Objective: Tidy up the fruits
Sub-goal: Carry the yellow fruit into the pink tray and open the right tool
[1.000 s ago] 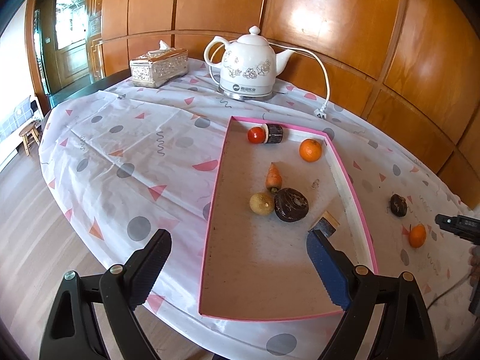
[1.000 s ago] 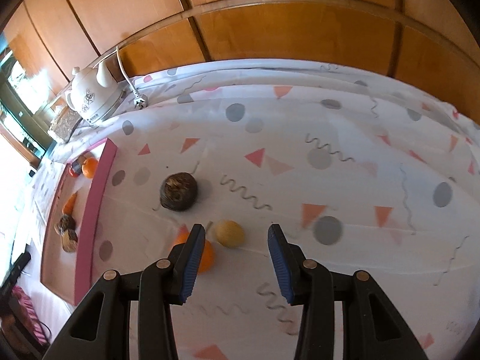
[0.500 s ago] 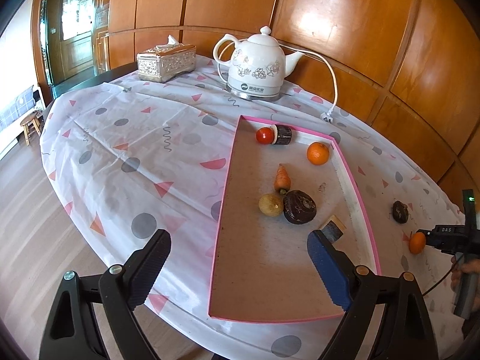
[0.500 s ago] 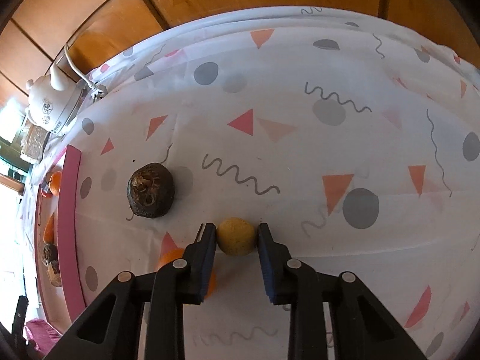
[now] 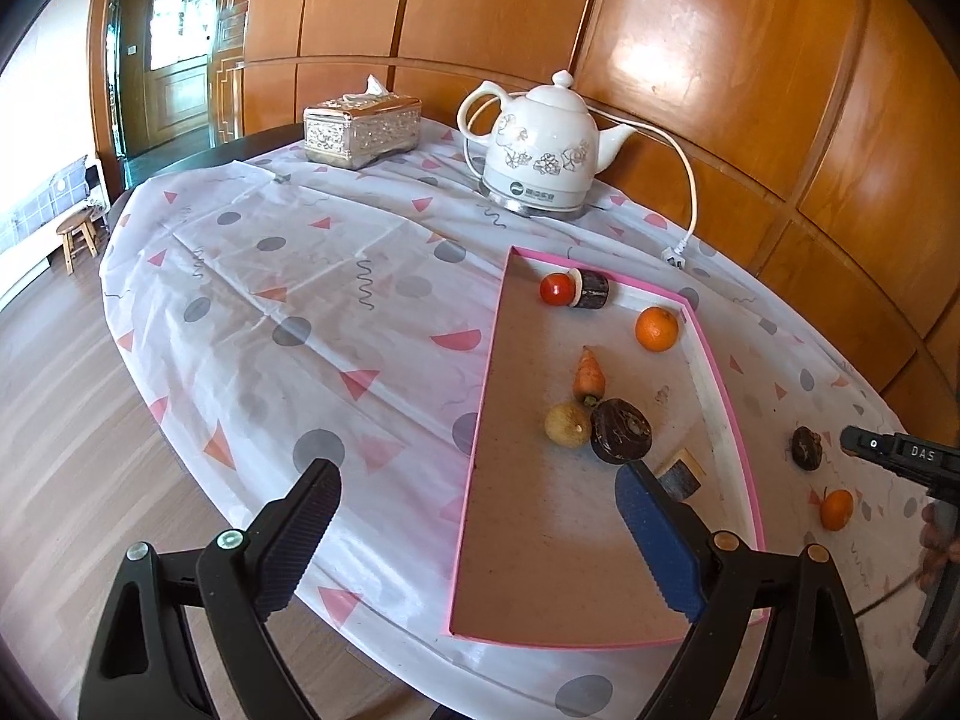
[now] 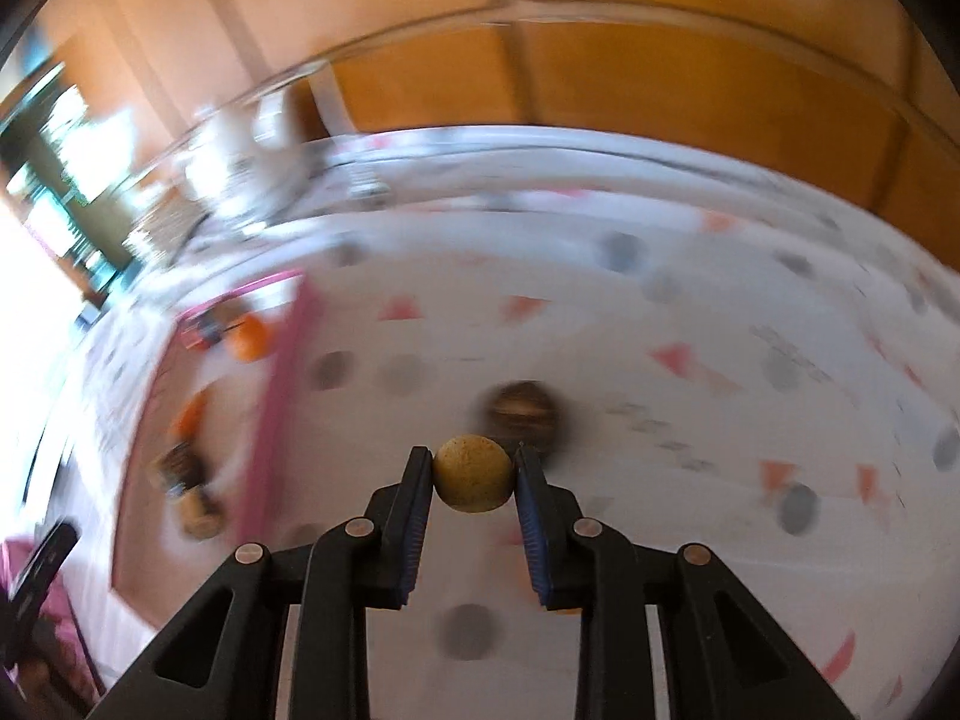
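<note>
Orange-brown wood panelling (image 5: 690, 60) fills the upper frame behind an oval table under a white tablecloth (image 5: 288, 276) printed with grey dots and pink triangles. A wooden door (image 5: 180, 60) stands upper left. At centre right lies a pink-rimmed tray (image 5: 483, 420) holding fruits. A white kettle (image 5: 543, 150) sits above it, its logo unreadable. "DAS" reads at the right edge.

The left gripper (image 5: 474, 516) hangs wide open and empty. The right gripper (image 6: 474, 480) clamps a yellow-brown fruit (image 6: 474, 471), clear of the blurred cloth.
</note>
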Tool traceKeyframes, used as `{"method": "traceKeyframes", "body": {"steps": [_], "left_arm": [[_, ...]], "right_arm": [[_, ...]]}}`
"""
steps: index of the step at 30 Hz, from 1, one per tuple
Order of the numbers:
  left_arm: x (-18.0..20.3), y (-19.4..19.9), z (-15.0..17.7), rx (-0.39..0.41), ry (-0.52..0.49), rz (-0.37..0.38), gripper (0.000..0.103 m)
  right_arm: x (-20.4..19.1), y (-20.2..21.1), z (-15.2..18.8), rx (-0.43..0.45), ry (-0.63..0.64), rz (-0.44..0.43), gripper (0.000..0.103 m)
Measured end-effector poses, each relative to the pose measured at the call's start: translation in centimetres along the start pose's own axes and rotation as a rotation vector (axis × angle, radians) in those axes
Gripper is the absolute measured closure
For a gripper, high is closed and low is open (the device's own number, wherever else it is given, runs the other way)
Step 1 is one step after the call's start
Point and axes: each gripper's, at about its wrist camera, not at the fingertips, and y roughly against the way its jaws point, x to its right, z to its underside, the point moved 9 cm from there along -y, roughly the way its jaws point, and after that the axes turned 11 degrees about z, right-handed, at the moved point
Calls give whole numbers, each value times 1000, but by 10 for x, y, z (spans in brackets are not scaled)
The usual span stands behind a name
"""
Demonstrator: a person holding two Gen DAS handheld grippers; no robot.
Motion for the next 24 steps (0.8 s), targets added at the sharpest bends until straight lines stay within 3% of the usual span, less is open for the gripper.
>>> {"method": "traceKeyframes", "body": {"steps": [13,18,24], "left_arm": [[-6,1,1,0,16,-2,10],[-7,-1,3,-8,23,-3,9],[-6,-2,4,-12,21,-2,9]], "right_arm": [[-167,15,39,-43,300,-266,74],[-185,20,48,-39,324,-282,70],[-167,25,46,-4,318,-222,69]]}}
